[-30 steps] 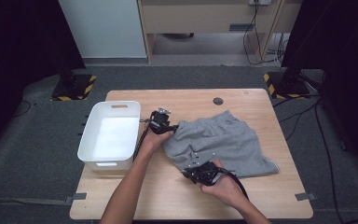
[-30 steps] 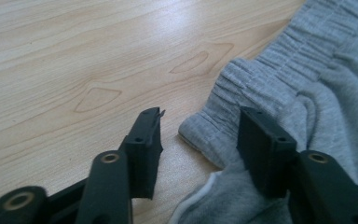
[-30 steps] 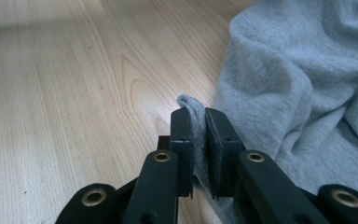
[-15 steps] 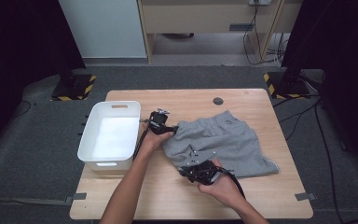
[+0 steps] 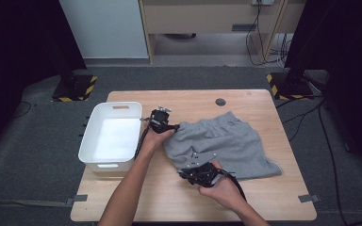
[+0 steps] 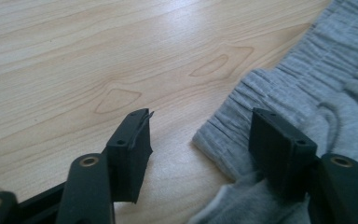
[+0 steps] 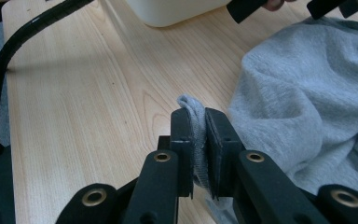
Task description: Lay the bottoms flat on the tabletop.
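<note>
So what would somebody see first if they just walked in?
Probably the grey shorts spread in the middle of the wooden table. The right gripper pinches a fold of them at the near edge, and a white tub sits on the left.

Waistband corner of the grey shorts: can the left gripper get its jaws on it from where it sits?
Probably yes. The left gripper has its jaws open astride the waistband corner of the grey shorts, with bare wooden table around and nothing between.

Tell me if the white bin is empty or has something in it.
Empty. In the high view the white bin shows a bare white floor, while the grey shorts lie beside it on the table.
</note>
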A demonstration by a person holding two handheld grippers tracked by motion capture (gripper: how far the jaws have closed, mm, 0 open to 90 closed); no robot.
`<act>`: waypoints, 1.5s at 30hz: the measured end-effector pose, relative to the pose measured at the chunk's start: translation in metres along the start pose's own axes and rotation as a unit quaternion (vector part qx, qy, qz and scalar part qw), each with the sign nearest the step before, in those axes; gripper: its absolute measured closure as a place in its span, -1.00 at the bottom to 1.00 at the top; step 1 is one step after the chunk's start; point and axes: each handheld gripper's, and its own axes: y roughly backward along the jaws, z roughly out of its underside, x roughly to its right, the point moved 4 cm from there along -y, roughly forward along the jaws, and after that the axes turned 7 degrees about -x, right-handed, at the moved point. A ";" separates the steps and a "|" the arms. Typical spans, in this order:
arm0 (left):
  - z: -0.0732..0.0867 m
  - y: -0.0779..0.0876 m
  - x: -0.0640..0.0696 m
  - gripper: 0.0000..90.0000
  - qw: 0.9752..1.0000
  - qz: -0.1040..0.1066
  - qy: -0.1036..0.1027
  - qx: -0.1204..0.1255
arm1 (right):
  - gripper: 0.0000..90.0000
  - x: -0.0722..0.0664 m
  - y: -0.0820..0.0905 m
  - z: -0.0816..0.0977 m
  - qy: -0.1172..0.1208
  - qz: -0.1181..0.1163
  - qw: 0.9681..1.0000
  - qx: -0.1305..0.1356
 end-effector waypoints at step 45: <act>-0.034 0.033 0.026 0.81 0.997 -0.001 -0.072 0.017 | 0.85 -0.002 0.016 -0.013 -0.007 0.016 0.999 0.035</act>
